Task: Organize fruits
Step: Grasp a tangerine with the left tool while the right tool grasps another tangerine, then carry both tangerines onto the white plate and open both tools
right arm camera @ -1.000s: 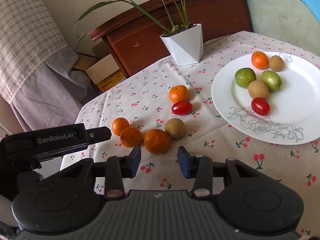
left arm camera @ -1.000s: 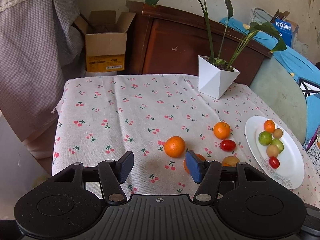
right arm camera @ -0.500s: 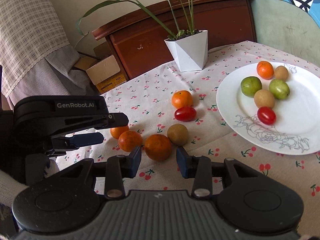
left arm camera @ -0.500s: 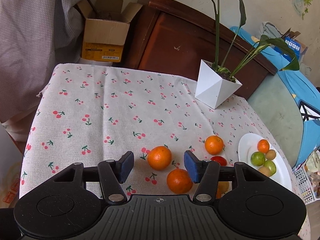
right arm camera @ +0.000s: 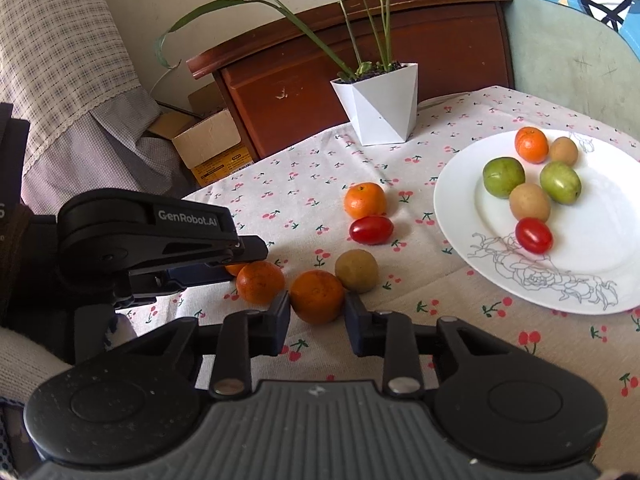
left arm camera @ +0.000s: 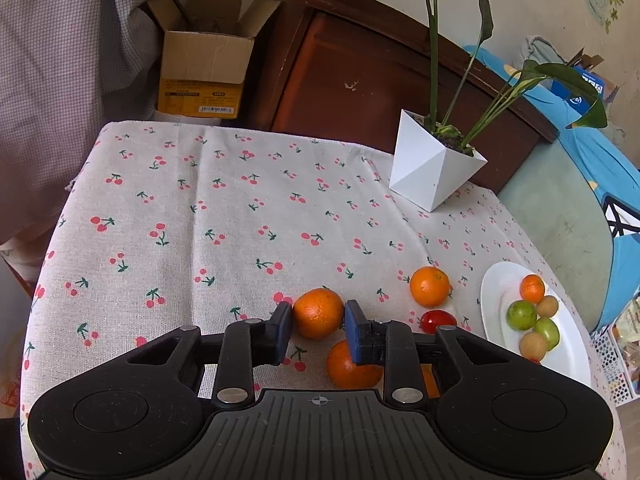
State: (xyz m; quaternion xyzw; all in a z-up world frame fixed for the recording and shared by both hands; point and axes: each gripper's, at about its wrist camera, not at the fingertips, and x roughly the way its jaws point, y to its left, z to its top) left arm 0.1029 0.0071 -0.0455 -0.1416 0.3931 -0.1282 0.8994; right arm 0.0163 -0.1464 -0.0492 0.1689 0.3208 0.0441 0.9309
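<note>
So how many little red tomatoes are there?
2. One cherry tomato lies on the tablecloth beside a tangerine; the other sits on the white plate. Another could hide behind the right gripper.

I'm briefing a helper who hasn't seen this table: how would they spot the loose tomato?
Start at the white plate on the cherry-print cloth. Just left of its rim, off the plate, an orange sits with the tomato right in front of it. It is the only red, oval fruit lying on the cloth.
</note>
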